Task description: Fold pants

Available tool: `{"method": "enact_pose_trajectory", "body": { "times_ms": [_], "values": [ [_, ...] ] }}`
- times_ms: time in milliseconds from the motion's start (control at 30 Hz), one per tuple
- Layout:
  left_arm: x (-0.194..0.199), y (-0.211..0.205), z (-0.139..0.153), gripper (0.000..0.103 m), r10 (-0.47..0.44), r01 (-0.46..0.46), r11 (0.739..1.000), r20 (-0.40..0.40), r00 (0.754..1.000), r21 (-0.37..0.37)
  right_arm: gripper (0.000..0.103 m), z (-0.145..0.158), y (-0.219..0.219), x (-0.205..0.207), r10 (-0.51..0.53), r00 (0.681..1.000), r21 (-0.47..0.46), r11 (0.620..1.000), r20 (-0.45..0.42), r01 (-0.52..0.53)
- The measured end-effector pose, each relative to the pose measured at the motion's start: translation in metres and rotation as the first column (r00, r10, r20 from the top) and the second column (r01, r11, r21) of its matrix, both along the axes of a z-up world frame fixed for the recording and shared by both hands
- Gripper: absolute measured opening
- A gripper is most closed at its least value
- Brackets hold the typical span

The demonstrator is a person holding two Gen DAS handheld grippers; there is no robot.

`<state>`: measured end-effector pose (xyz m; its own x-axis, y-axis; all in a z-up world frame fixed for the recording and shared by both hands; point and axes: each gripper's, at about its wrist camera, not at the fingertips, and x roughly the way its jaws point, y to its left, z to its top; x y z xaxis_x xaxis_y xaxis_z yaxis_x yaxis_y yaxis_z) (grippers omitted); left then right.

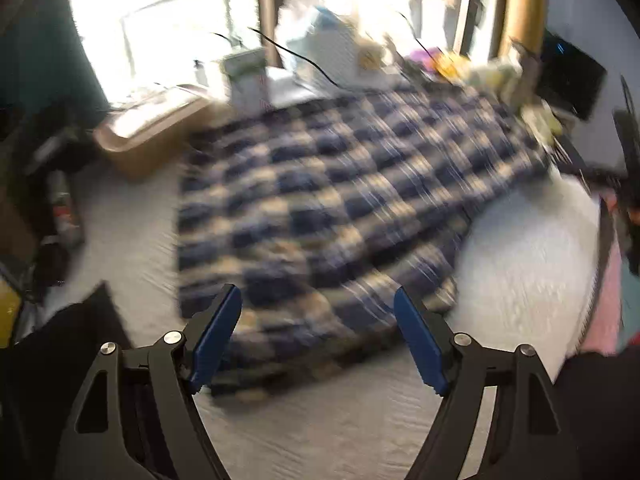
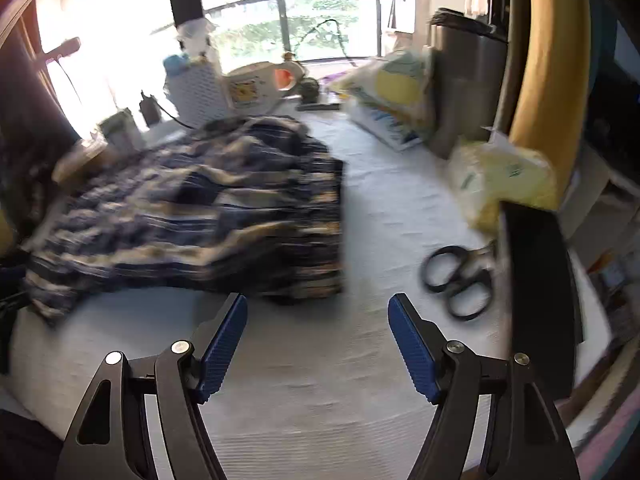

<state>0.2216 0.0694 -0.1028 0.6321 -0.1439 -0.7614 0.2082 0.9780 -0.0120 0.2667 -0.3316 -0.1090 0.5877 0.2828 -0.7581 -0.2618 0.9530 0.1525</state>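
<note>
Blue and cream plaid pants (image 1: 336, 200) lie spread on a white cloth-covered table (image 1: 520, 264). My left gripper (image 1: 318, 300) is open and empty, hovering just above the pants' near edge. In the right wrist view the pants (image 2: 208, 208) lie rumpled to the left, with their near right corner just ahead. My right gripper (image 2: 318, 304) is open and empty above bare table (image 2: 320, 380), a little short of that corner. Both views are motion-blurred.
Black scissors (image 2: 456, 280) lie on the table right of my right gripper, beside a dark flat object (image 2: 540, 292). Yellow bags (image 2: 500, 176), a white basket (image 2: 200, 88) and clutter line the far side. A cardboard box (image 1: 152, 136) stands at the far left.
</note>
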Motion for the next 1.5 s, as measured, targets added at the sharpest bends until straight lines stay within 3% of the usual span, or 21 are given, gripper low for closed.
{"method": "enact_pose_trajectory", "body": {
  "times_ms": [233, 367, 633, 667, 800, 867, 967, 1167, 1333, 1433, 1467, 1500],
  "values": [
    [0.0, 0.03, 0.009, 0.079, 0.109, -0.108, 0.994, 0.036, 0.993, -0.028, 0.075, -0.026, 0.03, 0.004, 0.062, 0.992, 0.181, 0.983, -0.11, -0.041],
    [-0.003, 0.035, 0.007, 0.079, 0.126, -0.125, 0.992, 0.029, 0.992, -0.026, 0.097, -0.027, 0.029, 0.023, 0.012, 0.994, 0.307, 0.951, -0.111, 0.023],
    [-0.003, 0.044, 0.01, 0.079, 0.189, -0.188, 0.981, 0.035, 0.981, -0.04, 0.098, -0.026, 0.023, 0.072, -0.133, 0.986, 0.437, 0.884, -0.103, 0.165],
    [-0.003, 0.047, 0.011, 0.079, 0.201, -0.199, 0.979, 0.037, 0.979, -0.042, 0.096, -0.026, 0.022, 0.078, -0.143, 0.984, 0.456, 0.873, -0.103, 0.174],
    [0.0, 0.051, 0.013, 0.079, 0.232, -0.23, 0.972, 0.033, 0.972, -0.051, 0.044, -0.039, 0.009, 0.102, -0.208, 0.967, 0.537, 0.804, -0.149, 0.256],
    [0.002, 0.05, 0.014, 0.079, 0.233, -0.231, 0.972, 0.034, 0.972, -0.052, 0.028, -0.046, 0.002, 0.115, -0.218, 0.96, 0.576, 0.768, -0.176, 0.28],
    [0.005, 0.045, 0.017, 0.079, 0.221, -0.22, 0.975, 0.04, 0.974, -0.046, 0.011, -0.044, -0.005, 0.127, -0.218, 0.962, 0.587, 0.763, -0.163, 0.272],
    [0.012, 0.039, 0.02, 0.079, 0.21, -0.208, 0.977, 0.045, 0.977, -0.046, 0.009, -0.019, -0.026, 0.15, -0.233, 0.968, 0.532, 0.811, -0.09, 0.245],
    [0.02, 0.036, 0.01, 0.079, 0.216, -0.215, 0.972, 0.009, 0.976, -0.094, 0.009, -0.017, -0.026, 0.158, -0.231, 0.968, 0.511, 0.823, -0.095, 0.246],
    [0.022, 0.036, 0.005, 0.079, 0.227, -0.226, 0.967, -0.006, 0.974, -0.12, 0.01, -0.027, -0.026, 0.16, -0.24, 0.962, 0.517, 0.812, -0.128, 0.271],
    [0.022, 0.037, 0.005, 0.079, 0.232, -0.231, 0.964, -0.009, 0.973, -0.134, 0.015, -0.03, -0.027, 0.16, -0.245, 0.959, 0.514, 0.81, -0.143, 0.283],
    [0.022, 0.04, 0.004, 0.079, 0.238, -0.237, 0.96, -0.012, 0.971, -0.147, 0.027, -0.035, -0.029, 0.161, -0.25, 0.956, 0.512, 0.807, -0.156, 0.295]
  ]
}}
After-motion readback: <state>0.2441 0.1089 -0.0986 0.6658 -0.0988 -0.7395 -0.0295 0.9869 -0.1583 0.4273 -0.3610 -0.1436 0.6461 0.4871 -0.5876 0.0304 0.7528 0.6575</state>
